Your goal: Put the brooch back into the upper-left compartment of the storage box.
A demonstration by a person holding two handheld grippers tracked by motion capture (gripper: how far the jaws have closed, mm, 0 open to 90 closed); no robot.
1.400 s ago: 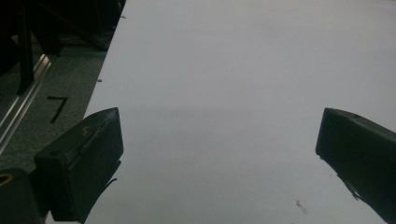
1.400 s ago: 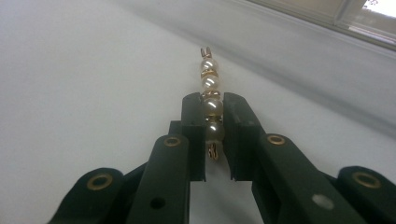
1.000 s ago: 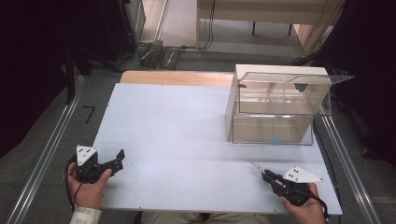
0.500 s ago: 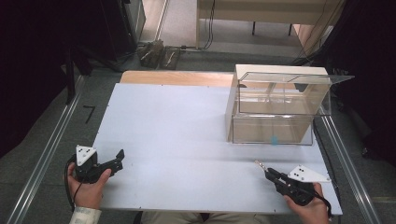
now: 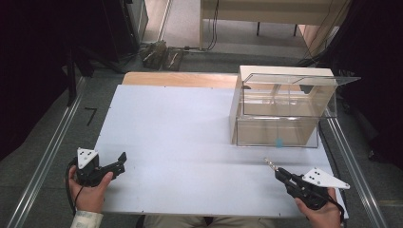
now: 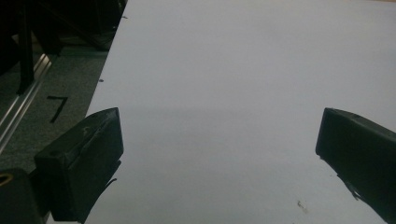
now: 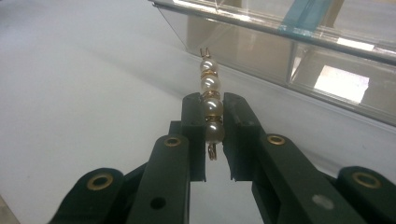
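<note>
The right gripper (image 7: 208, 135) has drawn back toward the person — jaws clamped on a pearl bead strand (image 7: 208, 100), clear box (image 5: 280, 111) ahead, likely its destination. Left gripper (image 6: 219, 154) gapes, empty.

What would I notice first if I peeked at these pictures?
Probably the little string of pearl beads pinched in the right gripper, near the table's right front corner. Next, the big clear plastic box standing at the far right of the white table. The left gripper waits open, holding nothing.
</note>
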